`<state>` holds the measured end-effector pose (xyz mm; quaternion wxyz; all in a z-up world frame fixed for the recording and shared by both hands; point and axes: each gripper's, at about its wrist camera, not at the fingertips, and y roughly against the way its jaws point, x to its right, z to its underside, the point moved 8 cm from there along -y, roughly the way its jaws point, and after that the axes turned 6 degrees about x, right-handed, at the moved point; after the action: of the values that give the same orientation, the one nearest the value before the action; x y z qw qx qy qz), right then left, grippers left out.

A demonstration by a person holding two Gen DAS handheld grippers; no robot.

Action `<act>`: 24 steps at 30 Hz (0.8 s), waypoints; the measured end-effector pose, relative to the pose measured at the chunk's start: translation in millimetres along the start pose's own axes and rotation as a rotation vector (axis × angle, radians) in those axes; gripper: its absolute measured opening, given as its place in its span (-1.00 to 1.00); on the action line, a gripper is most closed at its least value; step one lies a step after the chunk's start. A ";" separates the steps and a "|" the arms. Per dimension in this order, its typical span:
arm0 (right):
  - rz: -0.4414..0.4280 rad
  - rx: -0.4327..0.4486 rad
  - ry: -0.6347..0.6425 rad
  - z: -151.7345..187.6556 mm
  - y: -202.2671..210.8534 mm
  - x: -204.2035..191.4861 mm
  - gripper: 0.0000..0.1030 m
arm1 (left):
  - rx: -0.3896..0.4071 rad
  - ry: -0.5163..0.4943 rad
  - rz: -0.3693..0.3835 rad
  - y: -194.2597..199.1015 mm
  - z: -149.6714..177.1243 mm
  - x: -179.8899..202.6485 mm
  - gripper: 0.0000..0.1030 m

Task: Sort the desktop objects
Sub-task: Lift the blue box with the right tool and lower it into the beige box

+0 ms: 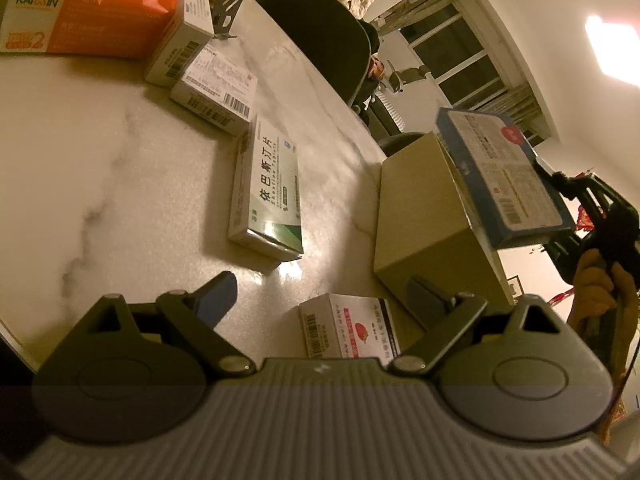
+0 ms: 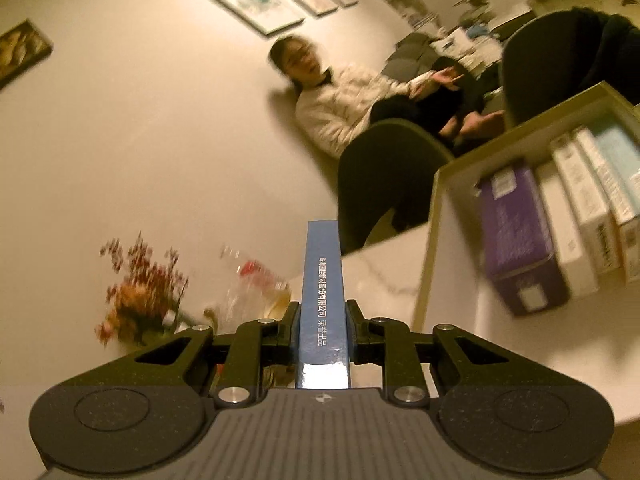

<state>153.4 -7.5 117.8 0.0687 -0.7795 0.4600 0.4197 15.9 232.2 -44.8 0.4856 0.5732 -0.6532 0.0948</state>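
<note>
My right gripper (image 2: 322, 320) is shut on a flat blue box (image 2: 322, 280), held edge-up above the table. The left wrist view shows that blue box (image 1: 508, 176) in the air over a tan storage box (image 1: 424, 216), with the right gripper (image 1: 560, 184) behind it. The storage box (image 2: 520, 148) holds a purple box (image 2: 516, 232) and several white boxes upright. My left gripper (image 1: 320, 296) stands open low over the marble table (image 1: 100, 160), near a small white box with a red print (image 1: 352, 328). A green and white medicine box (image 1: 268, 192) lies ahead of it.
Two more white boxes (image 1: 216, 92) and an orange pack (image 1: 96, 4) lie at the far left of the table. Dark chairs (image 1: 328, 40) stand along the table's far edge, and a seated person (image 2: 360, 104) is behind them. Dried flowers (image 2: 140, 292) and a clear bottle (image 2: 256, 280) stand to the left.
</note>
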 end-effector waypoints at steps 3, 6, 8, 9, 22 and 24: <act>0.015 0.042 -0.053 -20.7 2.7 15.2 -0.52 | -0.002 0.001 -0.002 -1.7 -0.4 -1.2 0.80; 0.041 0.088 -0.099 -37.6 4.3 32.0 -0.52 | 0.000 0.001 -0.003 -0.6 -1.7 -1.6 0.80; 0.068 0.118 -0.119 -47.1 3.1 42.1 -0.52 | 0.003 0.001 -0.004 0.3 -2.9 -1.9 0.80; 0.083 0.131 -0.128 -51.4 2.6 47.9 -0.52 | 0.004 0.001 -0.005 0.8 -3.4 -2.1 0.80; 0.295 0.194 -0.095 -62.9 -45.3 84.4 -0.52 | 0.006 0.004 -0.020 1.1 -7.1 -6.6 0.80; 0.313 0.192 -0.085 -60.8 -55.7 84.5 -0.52 | 0.010 0.006 -0.022 2.2 -8.5 -8.0 0.80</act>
<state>251.5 -61.6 80.4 0.0959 -0.6698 0.6103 0.4120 17.5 243.9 -45.5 0.4856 0.5827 -0.6448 0.0944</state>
